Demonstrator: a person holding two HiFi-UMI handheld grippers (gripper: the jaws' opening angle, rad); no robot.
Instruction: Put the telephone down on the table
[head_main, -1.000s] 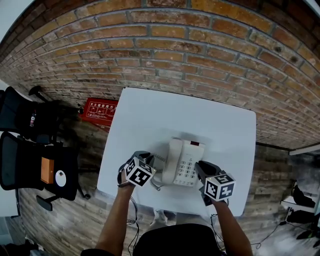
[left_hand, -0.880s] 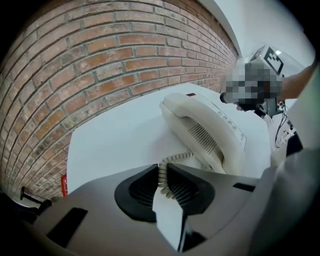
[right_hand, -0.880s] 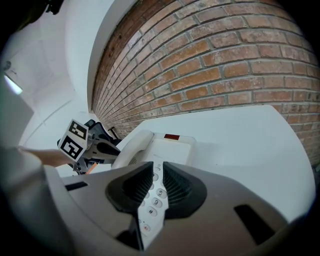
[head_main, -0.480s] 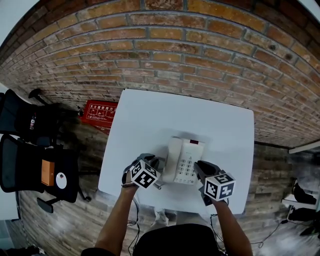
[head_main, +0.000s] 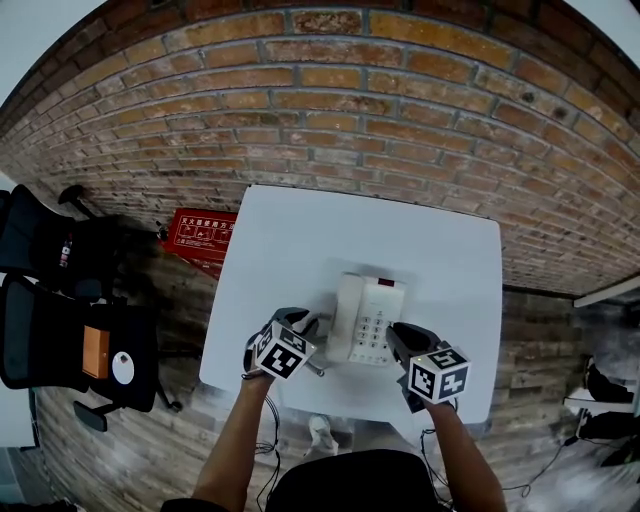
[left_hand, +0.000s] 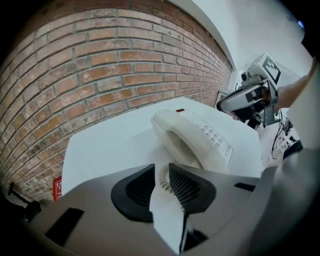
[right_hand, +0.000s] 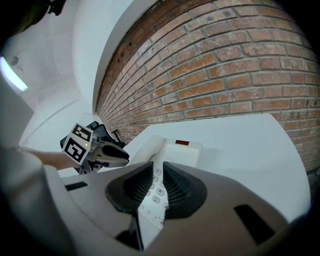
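A white telephone (head_main: 368, 318) rests on the white table (head_main: 300, 230), handset on its left side, keypad to the right. My left gripper (head_main: 303, 325) is at the phone's near-left side. Its coiled cord (left_hand: 162, 176) sits between the pad tips and looks lightly pinched, and the jaws are opening. My right gripper (head_main: 398, 338) is at the phone's near-right corner. Its narrow jaws close on the base, and the keypad (right_hand: 156, 192) fills the gap. The telephone (left_hand: 192, 137) also lies just ahead of the left jaws.
A brick wall (head_main: 350, 110) stands right behind the table. Black office chairs (head_main: 60, 300) are at the left, and a red sign (head_main: 200, 228) lies on the floor by the table's far-left corner. The table's near edge is just under both grippers.
My left gripper has shifted a little to the right, closer to the phone's side. The right gripper and the telephone have hardly moved.
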